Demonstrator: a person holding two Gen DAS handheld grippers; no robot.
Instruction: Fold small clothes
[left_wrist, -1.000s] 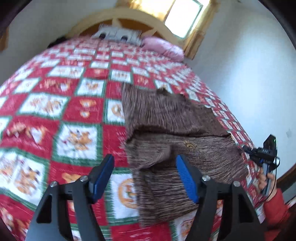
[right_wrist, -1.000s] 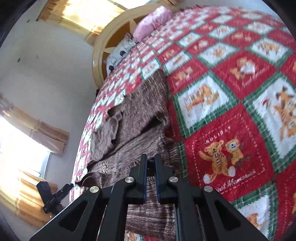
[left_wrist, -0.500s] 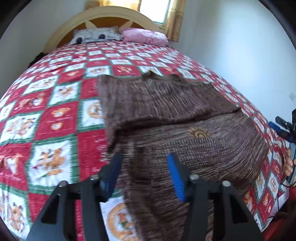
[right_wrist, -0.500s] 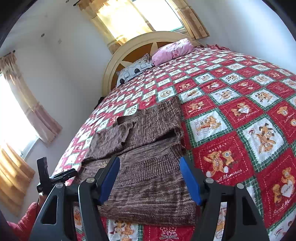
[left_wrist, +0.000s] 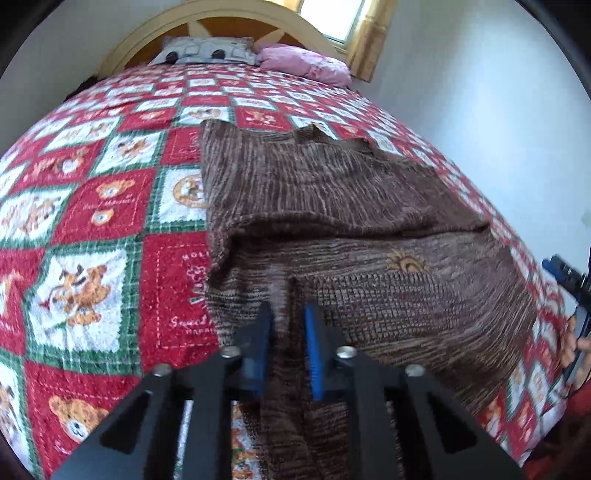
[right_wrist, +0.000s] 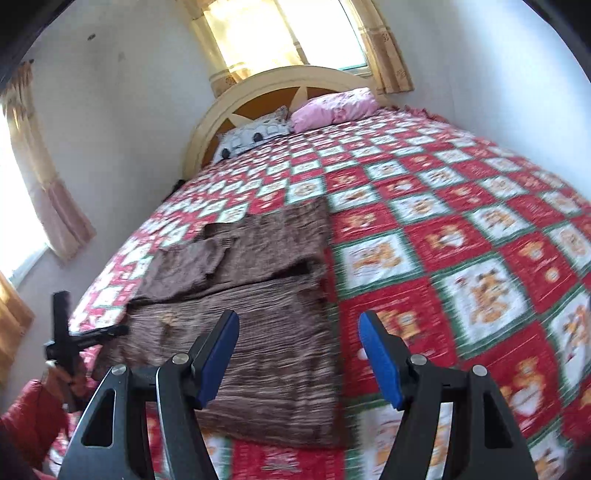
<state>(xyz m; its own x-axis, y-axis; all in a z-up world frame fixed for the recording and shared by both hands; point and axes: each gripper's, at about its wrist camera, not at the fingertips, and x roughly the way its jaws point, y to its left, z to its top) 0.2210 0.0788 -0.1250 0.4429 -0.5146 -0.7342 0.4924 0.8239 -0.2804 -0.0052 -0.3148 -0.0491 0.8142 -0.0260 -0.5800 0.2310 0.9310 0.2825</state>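
one brown knit sweater (left_wrist: 332, 206), partly folded.

— What is that brown thing on the bed?
— A knit sweater (left_wrist: 332, 206). It lies flat, with the top part folded down over the bottom. A little sun picture shows on it. One fold near the front edge is bunched up.

The left gripper (left_wrist: 287, 325) now sits lower and closer over the brown sweater (left_wrist: 369, 229), and its jaws have just been closing, pinching a raised ridge of the knit between the blue pads. The right gripper (right_wrist: 298, 354), shut a second ago, now stands wide open, rolled upright and lifted clear of the sweater's near edge.
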